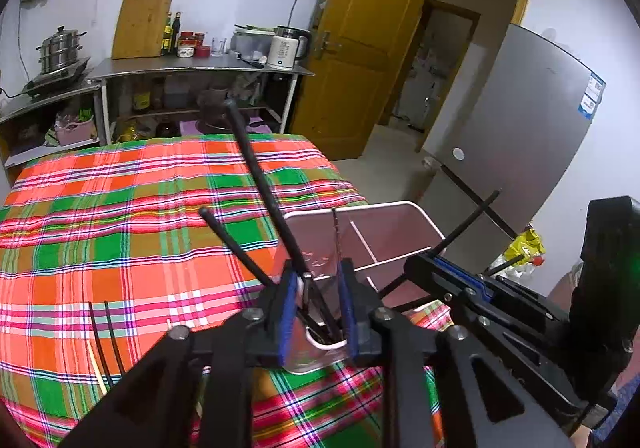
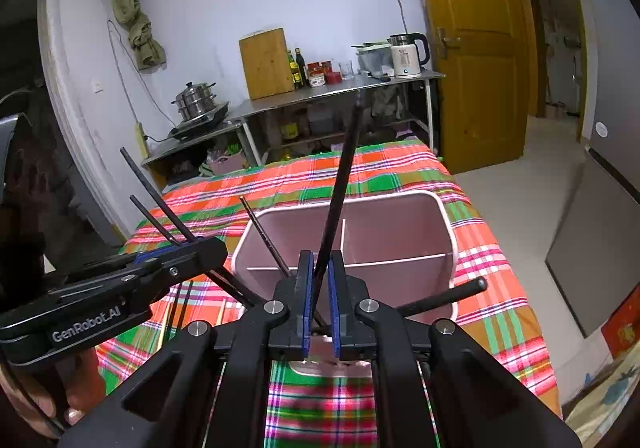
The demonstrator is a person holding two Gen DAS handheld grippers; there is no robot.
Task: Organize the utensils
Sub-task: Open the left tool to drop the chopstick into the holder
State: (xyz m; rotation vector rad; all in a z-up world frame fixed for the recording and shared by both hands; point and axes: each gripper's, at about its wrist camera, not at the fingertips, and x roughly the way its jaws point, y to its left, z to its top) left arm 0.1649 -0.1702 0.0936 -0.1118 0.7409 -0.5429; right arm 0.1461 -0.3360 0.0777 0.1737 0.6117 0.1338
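A pink utensil holder (image 1: 400, 204) (image 2: 445, 215) with white dividers stands on the plaid tablecloth. My left gripper (image 1: 318, 274) hovers over its near corner, open, with black chopsticks (image 1: 262, 183) leaning loosely in the gap between the blue pads, their lower ends inside the holder. My right gripper (image 2: 321, 262) sits over the near rim, slightly open; one black chopstick (image 2: 340, 183) stands between its pads with a gap on one side. Another black stick (image 2: 444, 296) pokes out to the right. Each gripper shows in the other's view: the right (image 1: 420, 262), the left (image 2: 216, 244).
Loose black chopsticks (image 1: 108, 336) (image 2: 180, 308) and a pale wooden one (image 1: 96, 364) lie on the cloth (image 1: 120, 207). A hand (image 2: 60, 404) holds the left gripper. Behind stand a steel shelf (image 1: 200, 67), a kettle (image 2: 408, 55), a wooden door (image 1: 360, 47) and a fridge (image 1: 520, 127).
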